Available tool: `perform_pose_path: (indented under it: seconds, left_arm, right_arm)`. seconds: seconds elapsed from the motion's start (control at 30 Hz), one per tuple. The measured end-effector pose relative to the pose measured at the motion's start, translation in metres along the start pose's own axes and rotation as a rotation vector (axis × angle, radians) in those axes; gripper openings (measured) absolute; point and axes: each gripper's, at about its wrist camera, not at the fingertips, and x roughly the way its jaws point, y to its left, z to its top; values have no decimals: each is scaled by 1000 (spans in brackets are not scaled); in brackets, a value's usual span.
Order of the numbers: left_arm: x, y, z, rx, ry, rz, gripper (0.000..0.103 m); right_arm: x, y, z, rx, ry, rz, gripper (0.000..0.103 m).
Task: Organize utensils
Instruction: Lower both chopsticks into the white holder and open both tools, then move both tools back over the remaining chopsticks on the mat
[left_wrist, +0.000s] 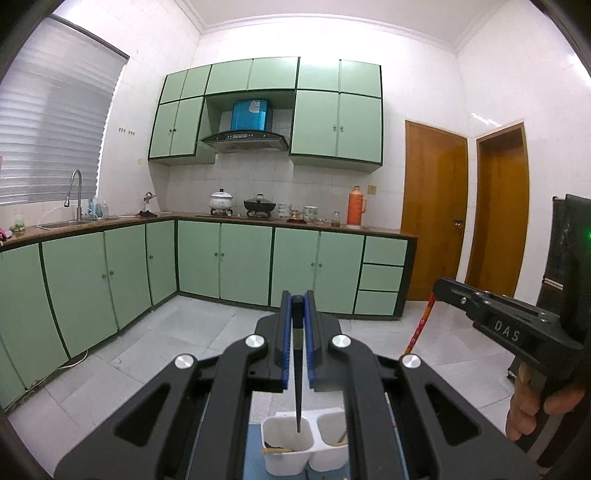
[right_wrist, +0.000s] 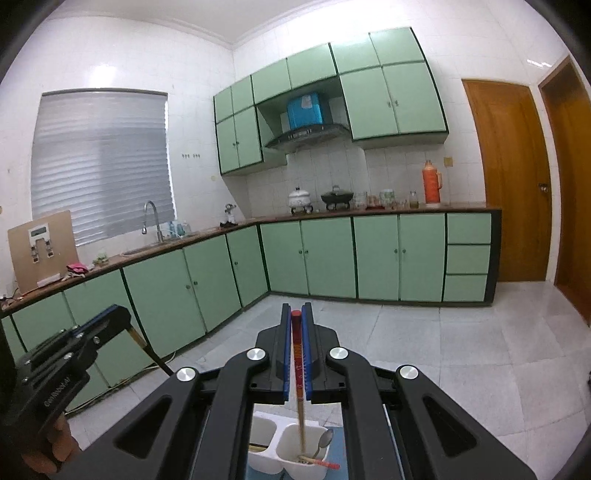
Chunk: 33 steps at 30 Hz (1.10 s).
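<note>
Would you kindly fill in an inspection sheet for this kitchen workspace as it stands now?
Surface: blue mat under the holder; only a strip shows.
Job's things: white two-compartment holder; black chopstick and red-topped chopstick each hang over a compartment; a spoon and lying chopsticks sit inside.
Clutter: nothing seen near the holder.
Grippers: left claw shut on the black chopstick; right claw shut on the red-topped chopstick.
Cables: a light cord on the floor by the cabinets.
Surroundings: green cabinets, sink faucet, pots on the stove, orange thermos, wooden doors.
</note>
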Motion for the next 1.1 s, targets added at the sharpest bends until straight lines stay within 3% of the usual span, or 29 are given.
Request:
perform_pose_path:
  seconds: [0.27, 0.87, 0.93, 1.0, 1.1]
  left_arm:
    - [47, 5, -36, 16, 98, 21, 5]
    - [71, 22, -94, 36, 268, 19, 8]
    - [68, 23, -93, 35, 268, 20, 13]
    - [60, 26, -91, 30, 254, 22, 32]
    - [46, 29, -86, 21, 222, 22, 44]
  right_arm:
    - [35, -11, -37, 9, 71, 2, 5]
    - [51, -7, -92, -4, 209, 30, 6]
    - [48, -10, -94, 4, 209, 31, 11]
    - [41, -14, -93, 19, 200, 29, 20]
    - [27, -20, -90, 36, 172, 21, 31]
